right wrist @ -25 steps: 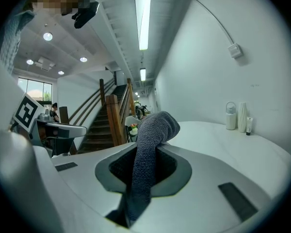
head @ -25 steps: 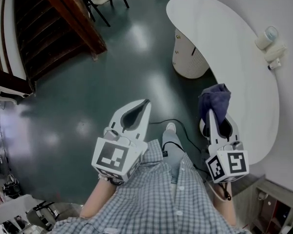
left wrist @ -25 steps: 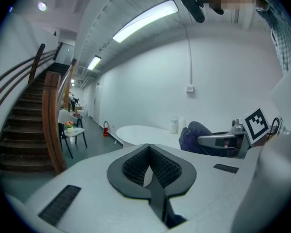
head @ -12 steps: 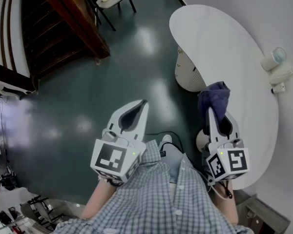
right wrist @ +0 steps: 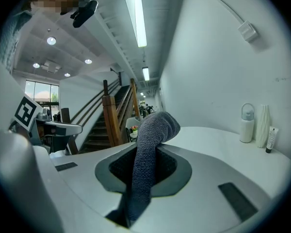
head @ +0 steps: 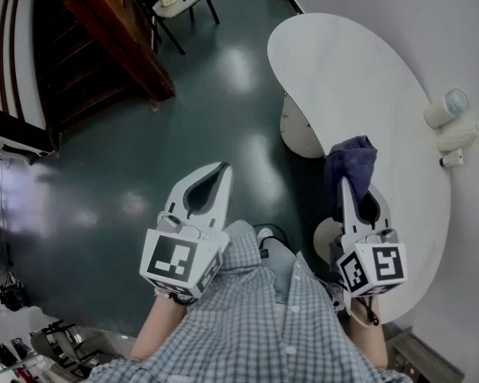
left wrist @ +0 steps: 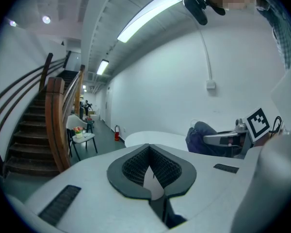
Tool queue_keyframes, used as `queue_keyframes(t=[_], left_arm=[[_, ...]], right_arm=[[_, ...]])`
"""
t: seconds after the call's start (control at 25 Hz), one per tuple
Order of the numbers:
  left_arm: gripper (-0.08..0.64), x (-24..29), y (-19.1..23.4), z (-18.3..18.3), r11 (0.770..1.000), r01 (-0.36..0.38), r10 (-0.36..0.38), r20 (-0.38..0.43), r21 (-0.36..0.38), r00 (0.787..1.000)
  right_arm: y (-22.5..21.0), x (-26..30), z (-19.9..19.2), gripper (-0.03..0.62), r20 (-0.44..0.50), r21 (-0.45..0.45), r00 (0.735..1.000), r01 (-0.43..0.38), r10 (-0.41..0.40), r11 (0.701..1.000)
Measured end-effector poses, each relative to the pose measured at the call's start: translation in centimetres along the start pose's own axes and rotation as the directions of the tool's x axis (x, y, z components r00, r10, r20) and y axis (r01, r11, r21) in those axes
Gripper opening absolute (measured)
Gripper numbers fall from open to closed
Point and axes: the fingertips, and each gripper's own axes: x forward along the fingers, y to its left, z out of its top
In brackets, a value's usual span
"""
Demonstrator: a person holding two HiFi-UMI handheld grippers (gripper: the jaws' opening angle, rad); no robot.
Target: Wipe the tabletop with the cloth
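My right tongs (head: 341, 183) clamp a dark blue terry cloth (head: 351, 158) at centre right, by the white curved counter (head: 359, 78); my left tongs (head: 222, 168) are closed, empty.

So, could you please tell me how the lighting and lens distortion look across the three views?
Head view: dim overall, soft glare patches on the dark floor, the white tabletop brightest. Left gripper view: strong fisheye with a black rim; the ceiling light looks curved and blown out. Right gripper view: same fisheye; the cloth close to the lens is sharp.
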Motion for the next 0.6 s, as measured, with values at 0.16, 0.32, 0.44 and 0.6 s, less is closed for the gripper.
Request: queue_keyframes(t=[0.16, 0.32, 0.44, 0.6], left_arm=[[0.005, 0.3, 0.5, -0.1, 1.000, 0.003, -0.003, -0.012, 0.002, 1.000], [0.005, 1.2, 1.0, 0.2, 0.999, 0.017, -0.017, -0.015, 0.031, 1.000], [0.005, 2.4, 1.3, 0.3, 0.999, 0.042, -0.042, -0.012, 0.034, 0.999], [0.005, 4.6, 2.2, 1.0, 0.996, 0.083, -0.083, -0.006, 0.038, 0.997]], right_arm=[[-0.2, 0.0, 0.0, 0.054, -0.002, -0.001, 1.000, 0.016, -0.016, 1.000], [-0.7, 0.3, 0.0, 0.053, 0.002, 0.012, 0.999, 0.053, -0.053, 0.999], [-1.3, 1.0, 0.1, 0.054, 0.003, 0.014, 0.997, 0.082, -0.082, 0.997], [-2.5, 2.5, 0.4, 0.053, 0.006, 0.016, 0.991, 0.133, -0.133, 0.991]])
